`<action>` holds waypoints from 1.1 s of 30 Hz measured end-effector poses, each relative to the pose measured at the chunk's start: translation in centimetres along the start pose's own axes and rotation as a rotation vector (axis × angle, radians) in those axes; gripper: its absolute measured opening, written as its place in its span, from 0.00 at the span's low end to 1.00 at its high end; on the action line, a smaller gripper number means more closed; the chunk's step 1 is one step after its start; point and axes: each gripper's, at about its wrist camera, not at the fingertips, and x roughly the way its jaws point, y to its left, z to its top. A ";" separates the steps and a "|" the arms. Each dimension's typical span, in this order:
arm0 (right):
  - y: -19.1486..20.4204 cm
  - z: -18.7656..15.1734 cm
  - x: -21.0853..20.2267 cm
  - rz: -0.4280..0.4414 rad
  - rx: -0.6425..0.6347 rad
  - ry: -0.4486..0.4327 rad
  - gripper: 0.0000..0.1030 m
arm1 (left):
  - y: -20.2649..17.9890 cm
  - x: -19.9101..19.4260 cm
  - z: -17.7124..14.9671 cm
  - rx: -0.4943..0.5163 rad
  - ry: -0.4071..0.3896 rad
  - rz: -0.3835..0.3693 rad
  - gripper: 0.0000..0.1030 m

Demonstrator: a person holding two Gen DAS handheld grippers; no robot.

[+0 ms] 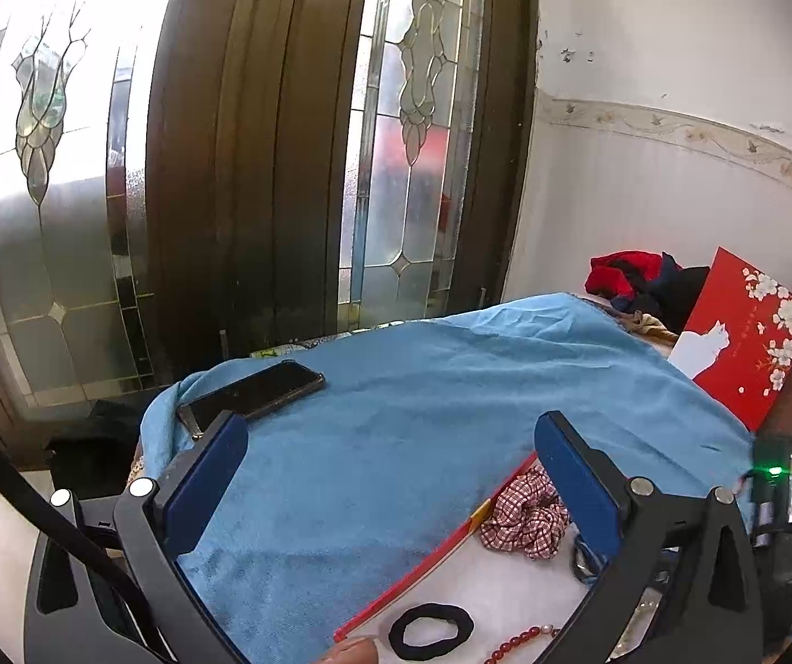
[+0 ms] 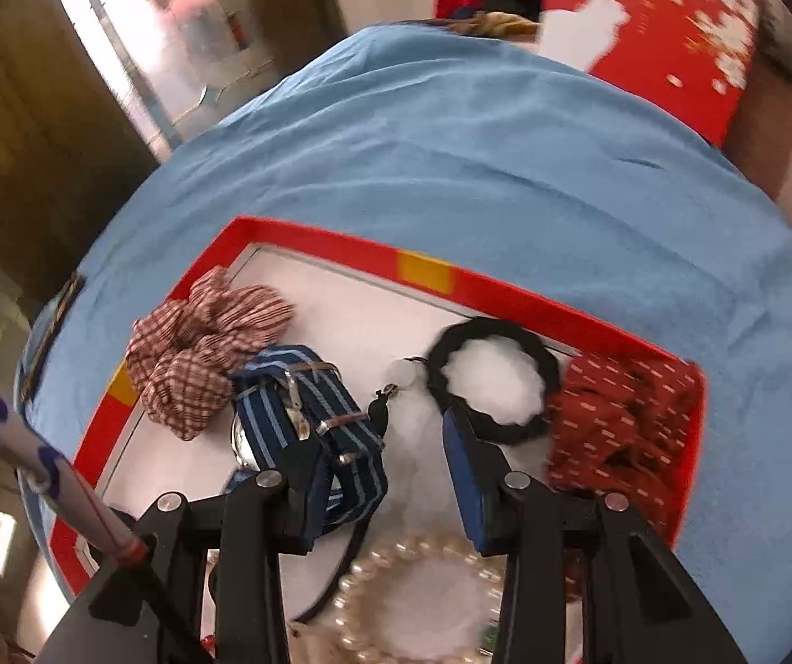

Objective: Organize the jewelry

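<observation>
Tongs on our right (image 2: 384,442) hang spread and empty over the red-rimmed tray (image 2: 506,282), low above its white floor. Striped watch strap (image 2: 312,420) lies touching the left finger, its long axis running diagonally away from us; the black braided hair tie (image 2: 484,382) sits just ahead of the right finger. Left tongs (image 1: 390,465) are spread too, over the blue cloth (image 1: 396,387) beside the tray. Right hand looks nearer for either pick.

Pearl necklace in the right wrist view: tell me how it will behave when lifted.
The pearl necklace is strung beads, so it will probably drape limply and swing. Its glossy round pearls look slippery, so may slide between the pads. It lies partly under the open right gripper, so it could snag.
</observation>
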 end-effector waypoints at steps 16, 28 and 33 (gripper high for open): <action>6.3 -2.2 -4.4 0.003 -0.416 -0.047 0.40 | 0.1 1.2 -0.1 -0.011 0.076 -0.015 1.00; 7.0 -0.3 1.6 -0.185 -0.508 0.094 0.40 | 1.4 2.2 0.2 -0.067 0.117 -0.023 1.00; 4.7 1.3 0.9 0.003 -0.306 0.156 0.40 | 2.2 2.5 0.3 -0.106 0.133 -0.050 1.00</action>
